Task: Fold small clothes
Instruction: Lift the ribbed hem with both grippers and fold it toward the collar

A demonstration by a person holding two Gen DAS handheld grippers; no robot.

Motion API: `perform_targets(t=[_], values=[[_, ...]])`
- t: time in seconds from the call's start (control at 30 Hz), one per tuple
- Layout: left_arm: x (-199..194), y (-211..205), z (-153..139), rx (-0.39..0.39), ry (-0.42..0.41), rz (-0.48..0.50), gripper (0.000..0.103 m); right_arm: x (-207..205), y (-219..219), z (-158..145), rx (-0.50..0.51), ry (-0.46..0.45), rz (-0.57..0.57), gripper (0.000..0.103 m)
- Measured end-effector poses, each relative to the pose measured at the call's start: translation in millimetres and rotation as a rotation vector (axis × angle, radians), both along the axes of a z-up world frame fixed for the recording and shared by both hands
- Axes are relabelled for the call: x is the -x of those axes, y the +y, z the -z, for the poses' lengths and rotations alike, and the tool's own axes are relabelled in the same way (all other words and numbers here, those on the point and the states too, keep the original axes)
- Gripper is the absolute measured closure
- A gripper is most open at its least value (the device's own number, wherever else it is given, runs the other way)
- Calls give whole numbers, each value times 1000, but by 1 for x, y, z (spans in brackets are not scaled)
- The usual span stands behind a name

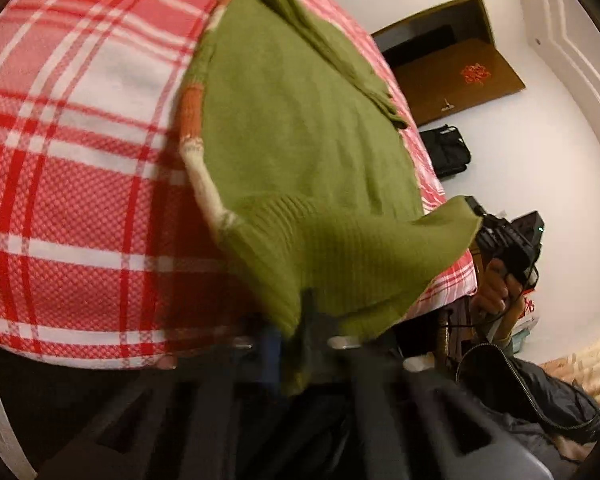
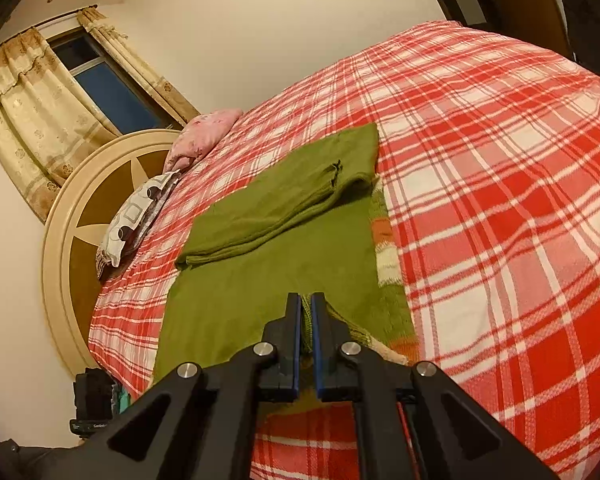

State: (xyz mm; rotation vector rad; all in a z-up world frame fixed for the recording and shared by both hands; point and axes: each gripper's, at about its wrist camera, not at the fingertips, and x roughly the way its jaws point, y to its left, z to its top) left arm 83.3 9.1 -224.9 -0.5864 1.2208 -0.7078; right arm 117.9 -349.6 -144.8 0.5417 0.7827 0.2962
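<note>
Red-and-white checked bedspread covers the bed, and on it lies the green sweater, back up, near the foot edge. One sleeve is already folded across the body, and a strip of orange-and-white knit peeks out along the right side. Both bottom corners are pinched: the right tongs are closed on the ribbed hem, and the left tongs, blurred, appear clamped on the other corner, lifting it off the bed. I'd say the folding is partway done; the hem has yet to be carried up toward the collar. Beyond, pillows rest against the round headboard.
</note>
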Motion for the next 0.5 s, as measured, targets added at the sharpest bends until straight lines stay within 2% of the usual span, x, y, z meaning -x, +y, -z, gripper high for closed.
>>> perform_targets(t=[0.23,0.37,0.5], values=[[9,11,-74,67,-289,-58,96,19,-4,-6,-27,-29,10,99],[-1,7,-99,68,-383,-69,96,17,-8,-15,-56,-51,14,99],[-26,10,-113,102,-429,-106,96,5,-11,-34,-62,-84,19,99]])
